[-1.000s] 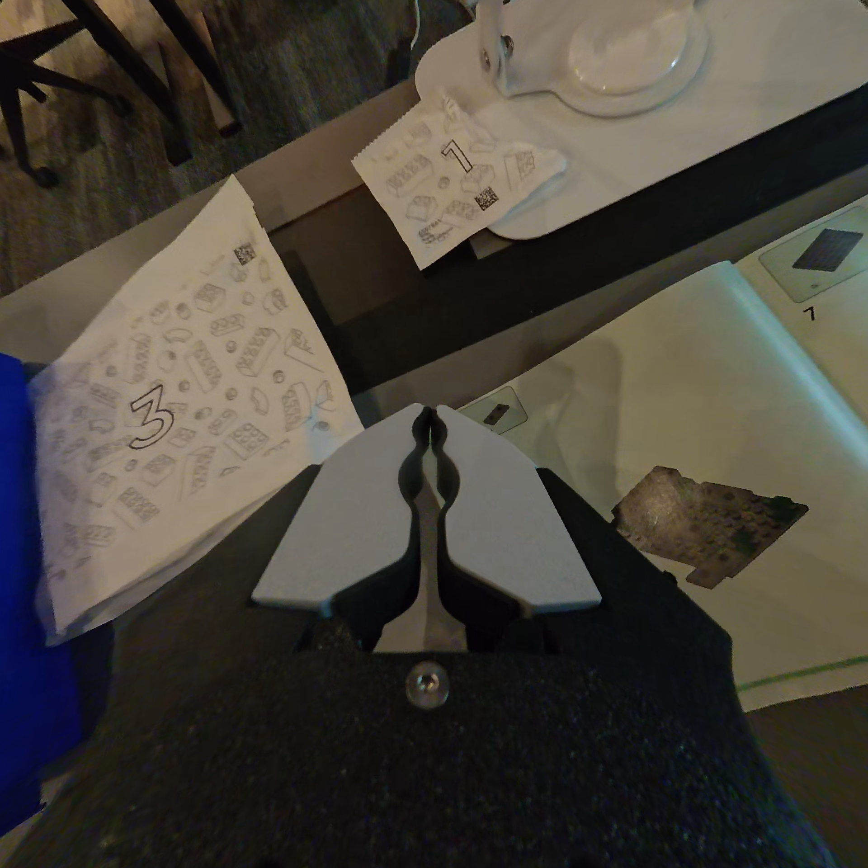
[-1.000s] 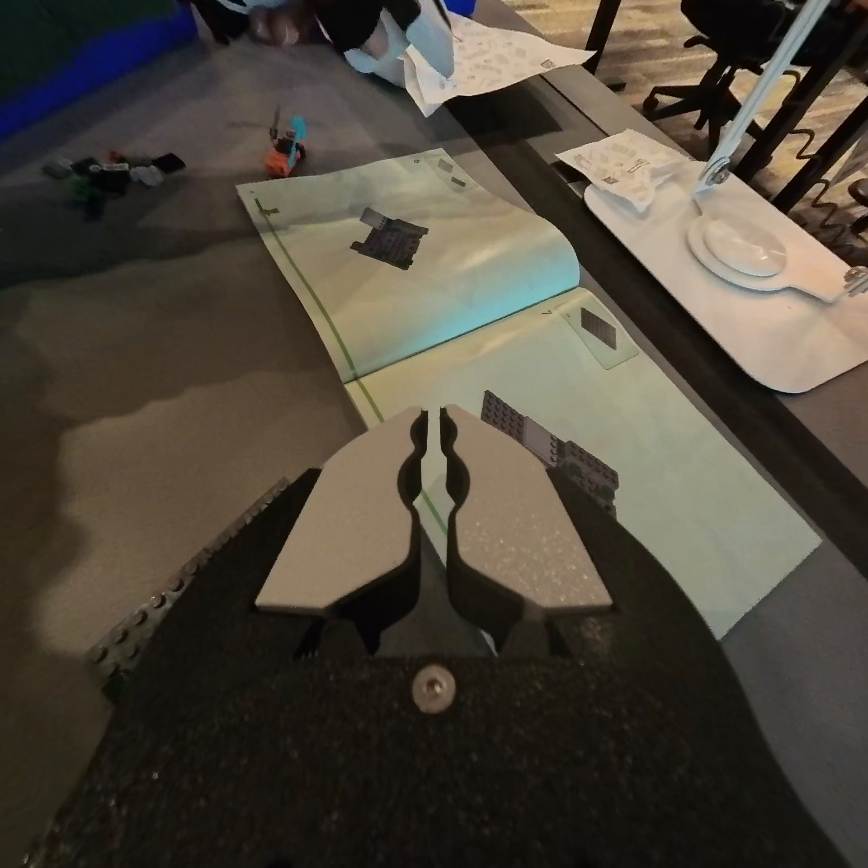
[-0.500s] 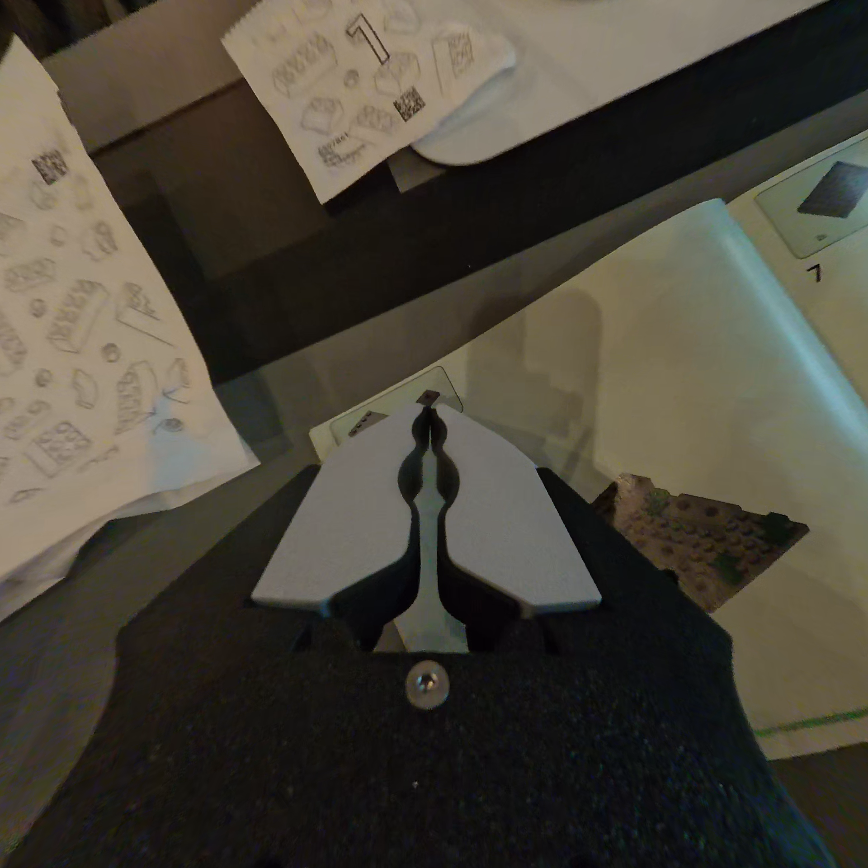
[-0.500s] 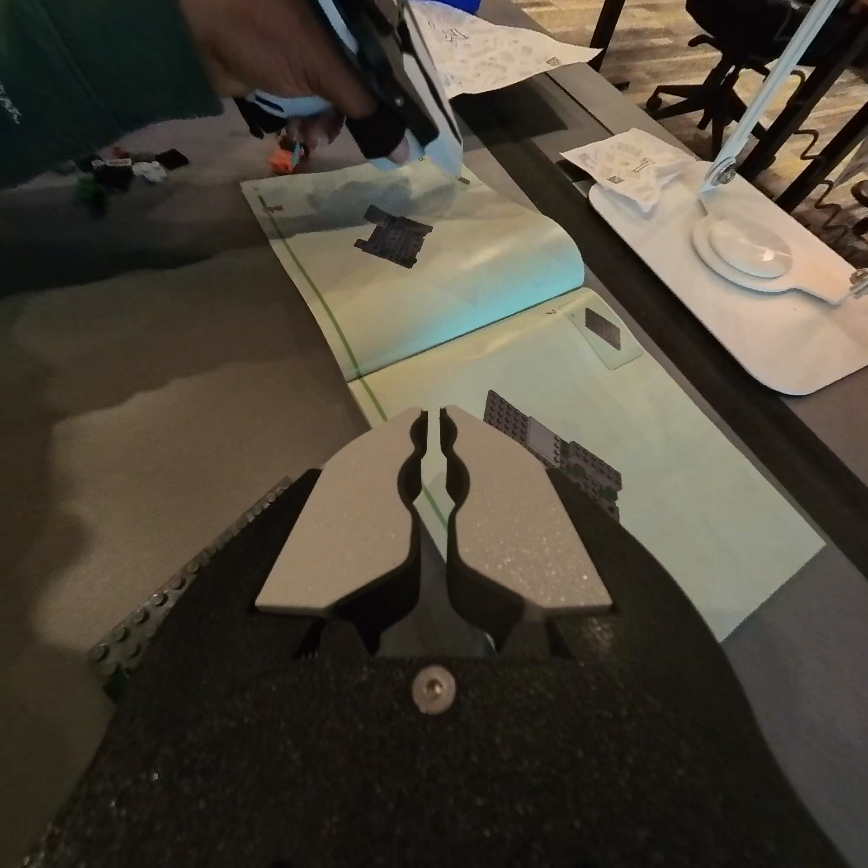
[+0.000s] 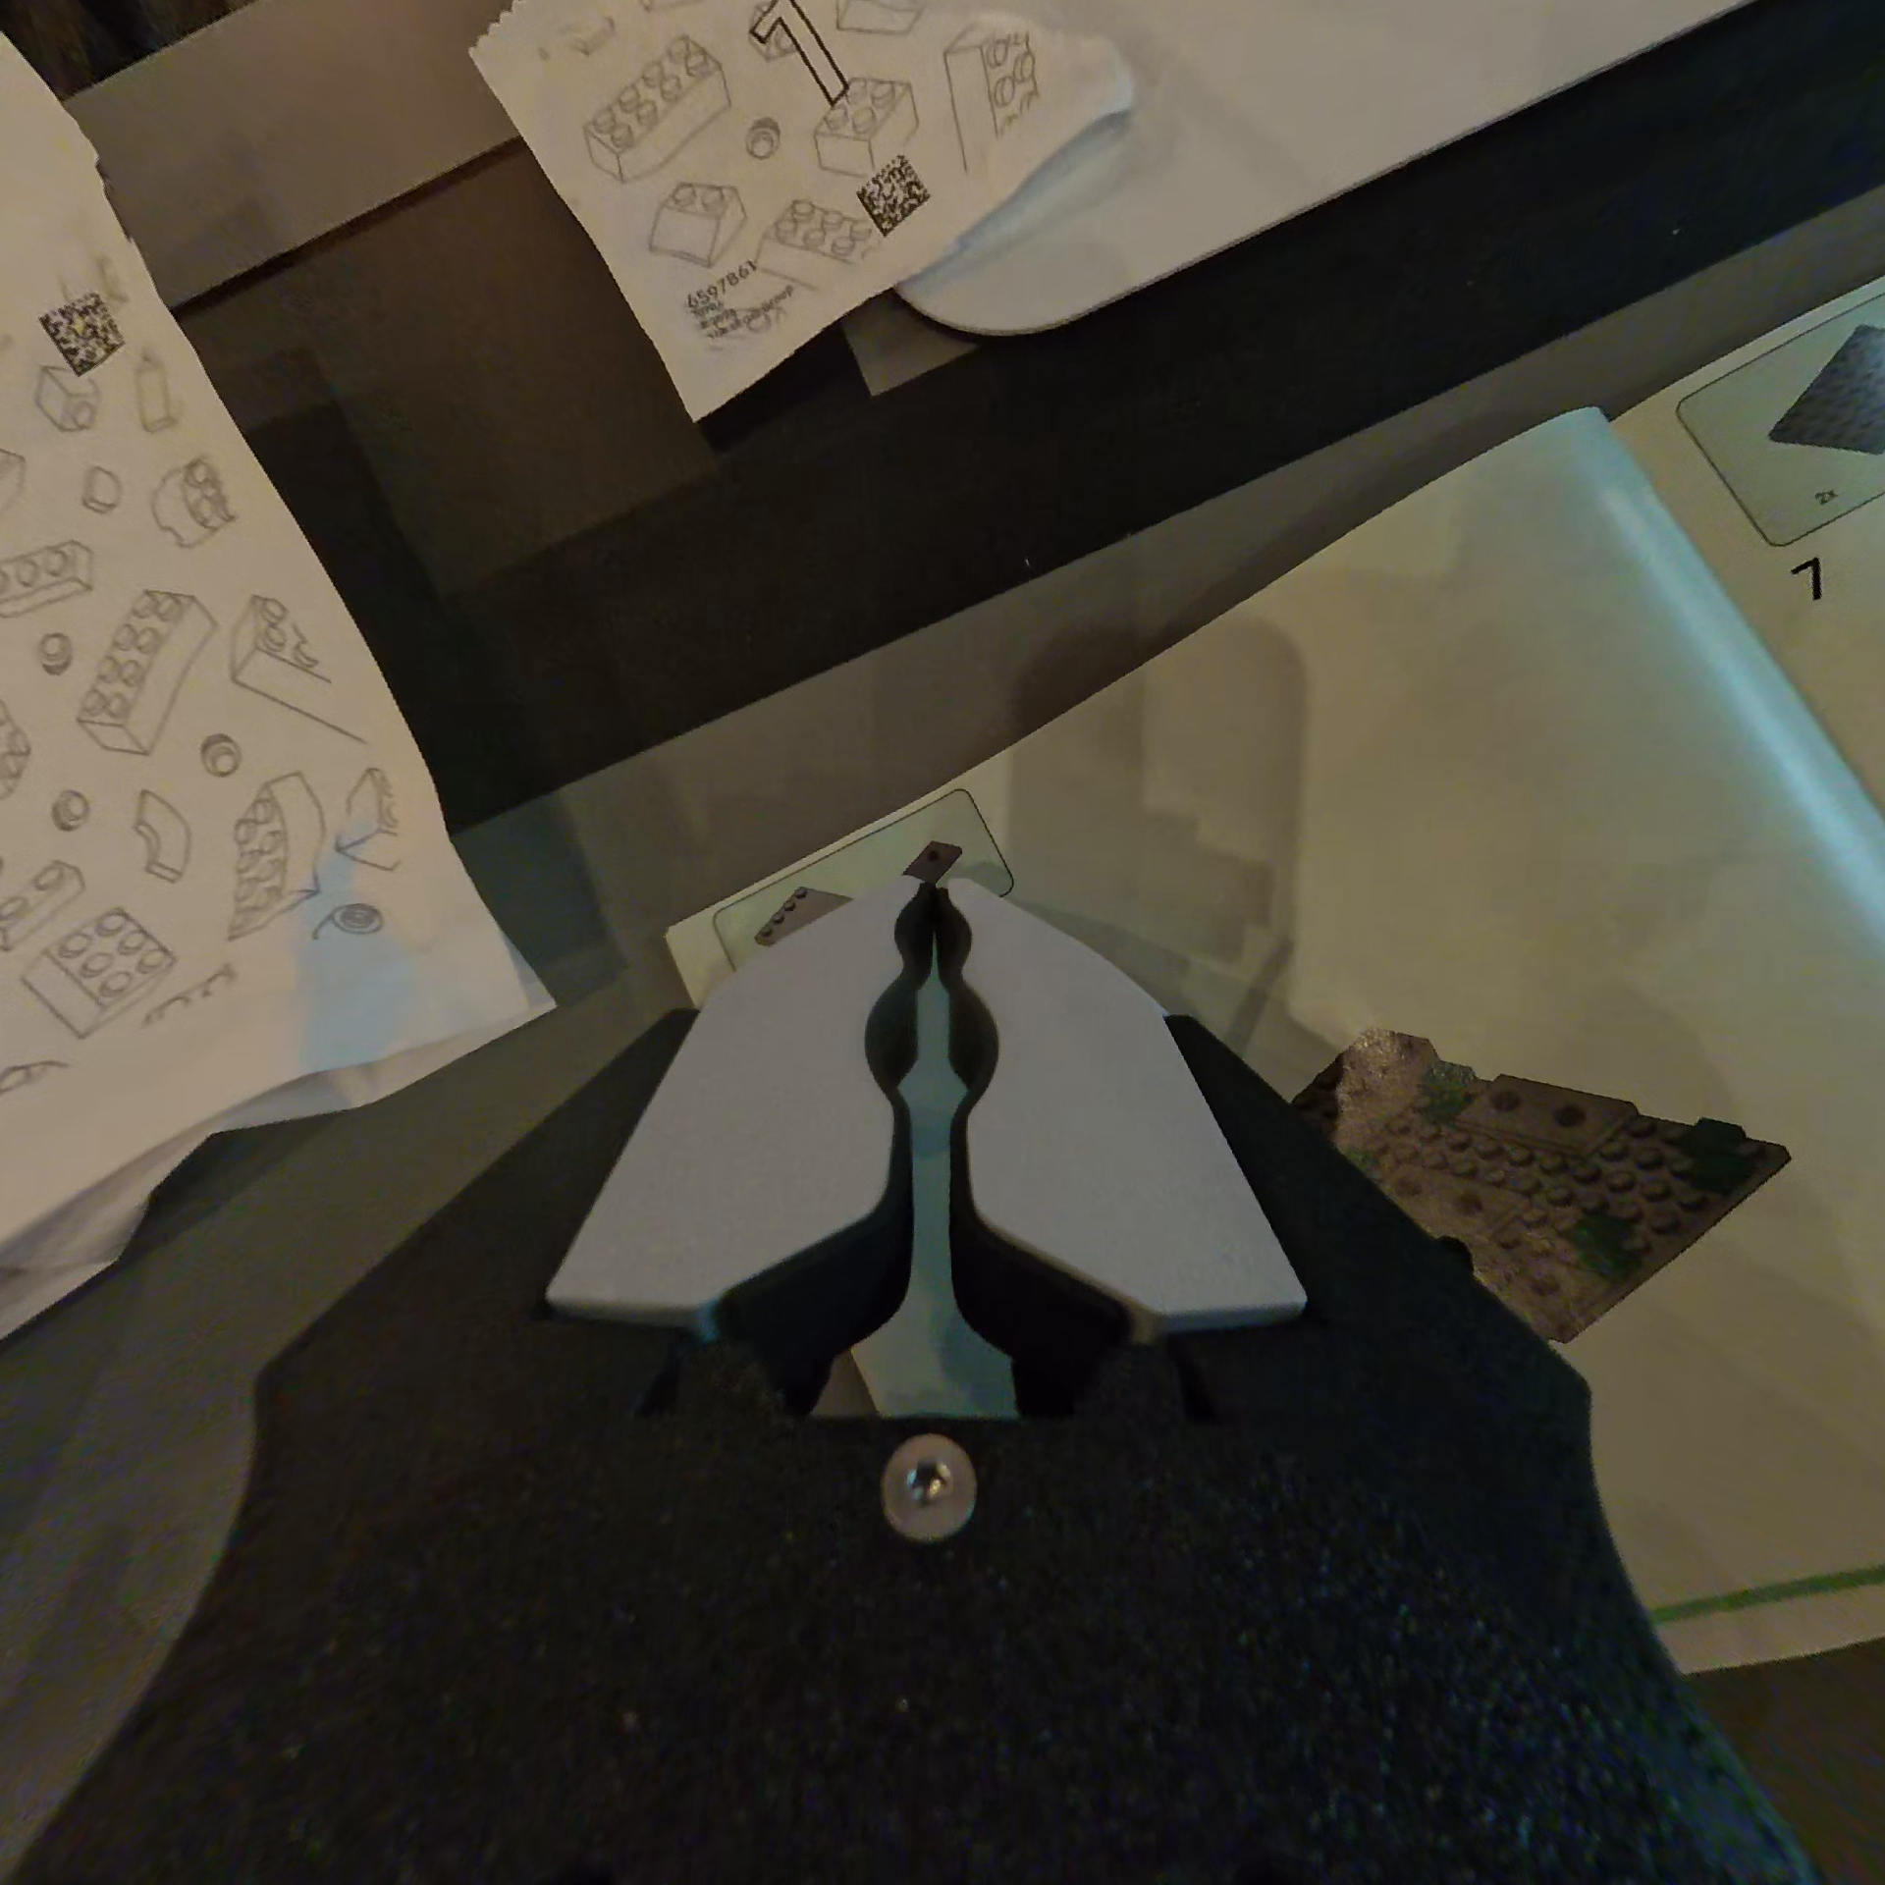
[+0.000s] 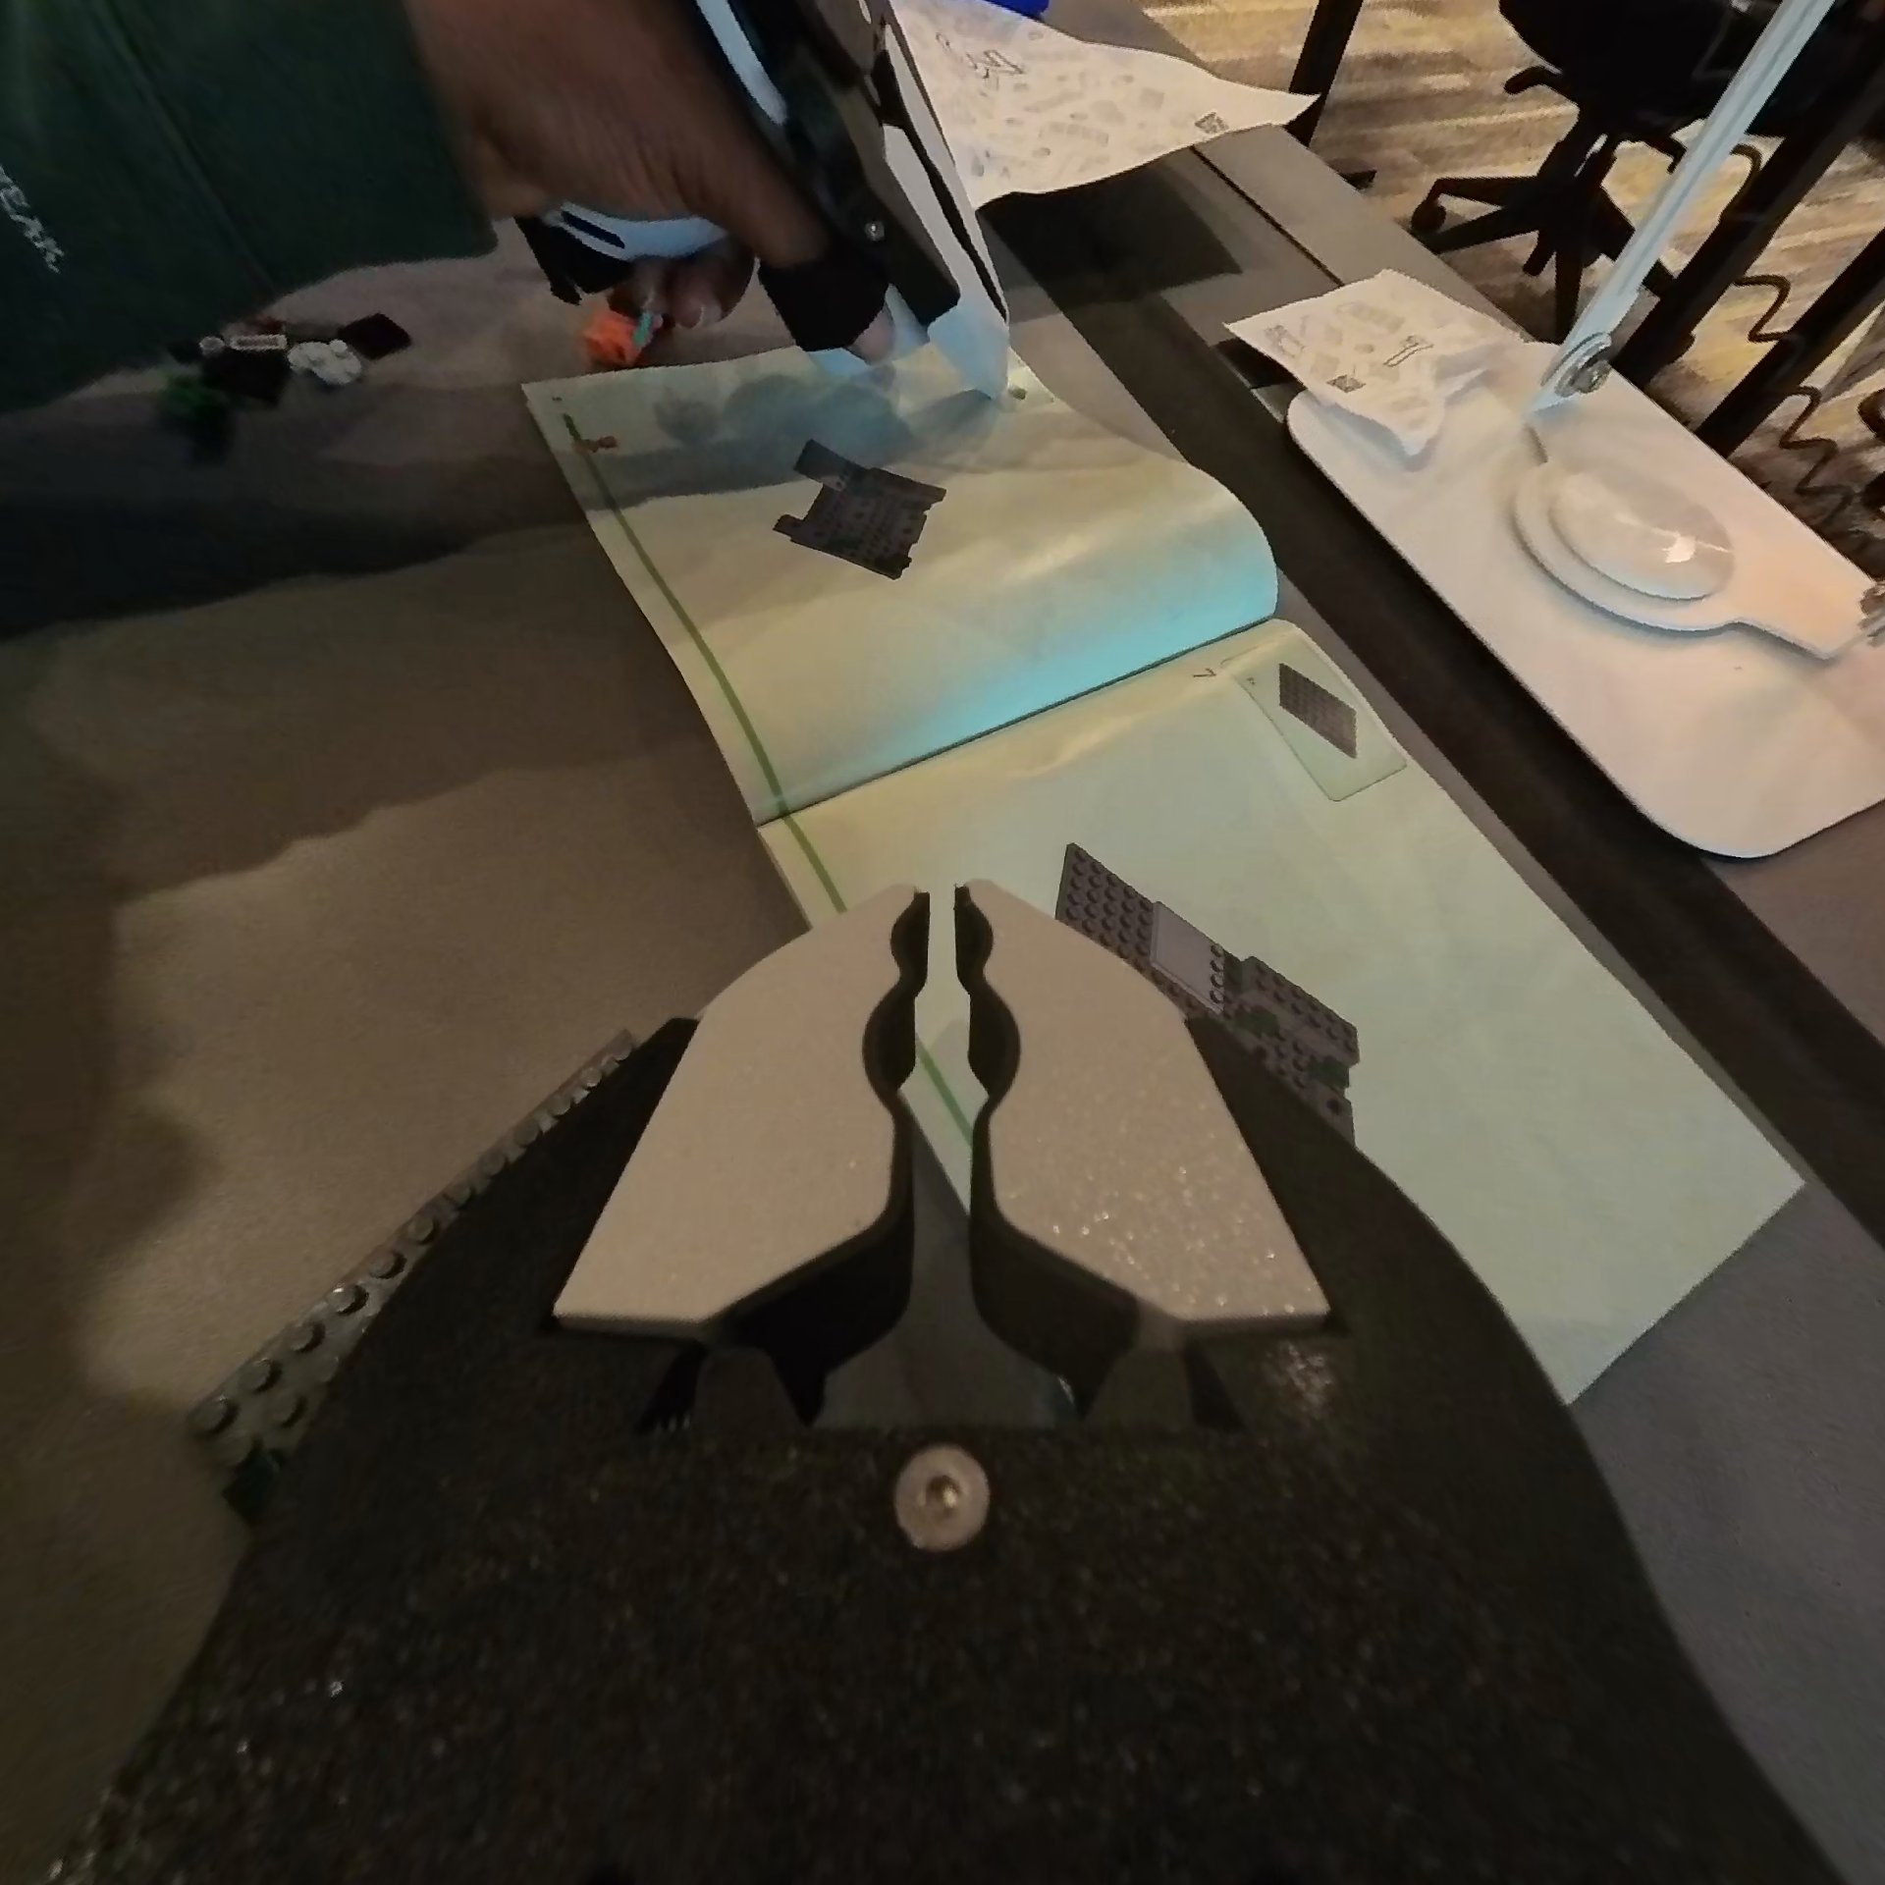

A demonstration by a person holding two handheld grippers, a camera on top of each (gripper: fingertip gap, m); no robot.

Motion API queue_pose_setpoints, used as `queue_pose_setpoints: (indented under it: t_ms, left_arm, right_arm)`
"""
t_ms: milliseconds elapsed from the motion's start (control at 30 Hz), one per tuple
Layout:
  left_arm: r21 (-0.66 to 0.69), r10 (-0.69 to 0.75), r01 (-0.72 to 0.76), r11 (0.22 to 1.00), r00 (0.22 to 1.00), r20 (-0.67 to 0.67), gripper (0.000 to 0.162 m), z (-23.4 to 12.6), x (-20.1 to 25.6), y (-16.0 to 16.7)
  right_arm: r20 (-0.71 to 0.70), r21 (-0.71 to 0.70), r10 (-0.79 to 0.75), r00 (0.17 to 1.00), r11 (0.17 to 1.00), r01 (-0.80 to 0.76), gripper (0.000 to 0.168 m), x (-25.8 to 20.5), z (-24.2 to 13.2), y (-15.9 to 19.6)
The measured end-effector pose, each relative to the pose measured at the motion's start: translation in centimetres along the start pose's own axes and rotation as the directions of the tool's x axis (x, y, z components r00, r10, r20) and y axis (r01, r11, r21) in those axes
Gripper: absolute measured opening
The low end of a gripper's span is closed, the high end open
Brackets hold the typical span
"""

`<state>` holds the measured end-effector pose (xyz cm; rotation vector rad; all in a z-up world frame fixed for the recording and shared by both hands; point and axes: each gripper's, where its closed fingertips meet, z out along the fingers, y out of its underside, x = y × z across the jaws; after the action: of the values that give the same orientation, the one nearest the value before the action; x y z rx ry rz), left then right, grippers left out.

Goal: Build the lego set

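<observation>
- Left gripper: grey fingers pressed together at the tips, nothing between them. It sits low over the far left corner of the open instruction booklet, tips at the small parts box printed there.
- From the right wrist view, the left gripper is at the far end of the desk, held in a person's hand; a green sleeve behind it. Tips touching or just above the booklet's far page; cannot tell which.
- Right gripper: tips nearly together with a thin slit left, holding nothing. It hangs over the near page of the booklet, beside the printed build picture.
- Grey studded lego baseplate: on the desk near its front edge, left of the booklet, mostly hidden under the right gripper's black body.
- Loose lego pieces: small cluster of black, white and green, far left of the desk. An orange and teal piece lies just beside the hand.
- Large printed paper bag at the desk's far left corner, past the booklet.
- Small printed paper bag on the neighbouring surface, overlapping a white lamp base.
- Office chair on the floor beyond.
</observation>
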<state>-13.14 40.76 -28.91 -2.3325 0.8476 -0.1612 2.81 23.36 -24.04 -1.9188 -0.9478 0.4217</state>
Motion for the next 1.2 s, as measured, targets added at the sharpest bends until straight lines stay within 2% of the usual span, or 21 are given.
queue_pose_setpoints:
  t_ms: [200,400,500,700,900,1200]
  left_arm:
    - [0.028,0.025,-0.025,0.999,1.0,0.012,0.0,-0.8,0.3,-0.7]
    - [0.122,0.085,-0.089,0.989,0.996,0.035,0.0,-4.7,1.4,-3.2]
    - [0.161,0.1,-0.102,0.982,0.995,0.015,0.0,-6.9,2.6,-3.5]
    - [0.139,0.147,-0.141,0.98,0.989,-0.031,0.0,-8.2,5.5,-0.2]
    - [0.053,0.18,-0.177,0.983,0.982,-0.056,0.0,-6.7,7.1,3.9]
    - [0.036,0.189,-0.189,0.981,0.982,-0.003,0.0,-5.7,6.6,5.1]
  right_arm:
    - [-0.004,0.008,0.0,1.0,1.0,0.0,0.004,0.1,-0.2,-0.2]
    - [-0.005,0.009,-0.007,1.0,1.0,0.007,0.004,0.0,-0.2,-0.4]
    - [-0.006,0.012,-0.011,1.0,1.0,0.011,0.004,-0.1,-0.3,-0.5]
    - [-0.004,0.016,-0.021,1.0,1.0,0.021,0.004,-0.3,-0.4,-0.8]
    - [-0.015,0.019,-0.025,1.0,1.0,0.025,0.004,-0.2,-0.5,-0.8]
    - [-0.028,0.018,-0.004,1.0,1.0,0.004,0.004,0.4,-0.6,-0.2]
